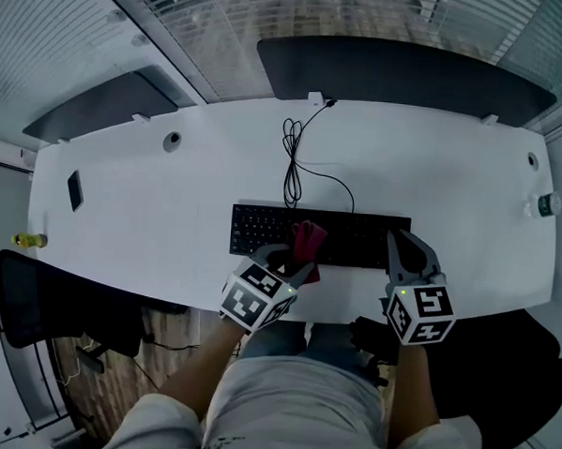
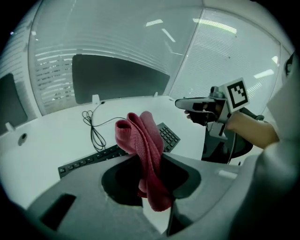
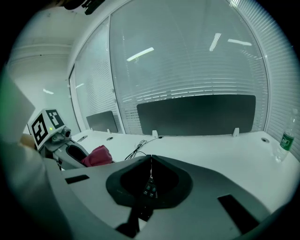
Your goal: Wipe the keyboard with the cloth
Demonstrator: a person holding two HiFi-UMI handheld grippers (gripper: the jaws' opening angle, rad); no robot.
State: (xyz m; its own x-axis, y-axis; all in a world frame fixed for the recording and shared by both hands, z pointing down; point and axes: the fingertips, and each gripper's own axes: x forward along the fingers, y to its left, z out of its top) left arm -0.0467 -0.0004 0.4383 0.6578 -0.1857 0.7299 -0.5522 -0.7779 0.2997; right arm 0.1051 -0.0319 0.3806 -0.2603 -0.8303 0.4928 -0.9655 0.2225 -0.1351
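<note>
A black keyboard [image 1: 355, 242] lies on the white desk [image 1: 168, 222] near its front edge, with its coiled cable [image 1: 295, 163] running to the back. My left gripper [image 1: 296, 259] is shut on a red cloth [image 1: 307, 240], which bunches upward from the jaws over the keyboard's middle. In the left gripper view the cloth [image 2: 143, 143] stands up between the jaws, and the keyboard [image 2: 89, 161] lies behind it. My right gripper [image 1: 404, 246] is shut with nothing in it, above the keyboard's right end. Its view shows the tips meeting [image 3: 150, 160] over a few keys [image 3: 149, 190].
A dark phone [image 1: 74, 190] lies at the desk's left. A bottle [image 1: 549, 203] stands at the right edge, and a small yellow object [image 1: 26, 240] at the left edge. Black chairs [image 1: 42, 305] stand at both front corners. Dark divider panels [image 1: 402, 73] line the desk's far side.
</note>
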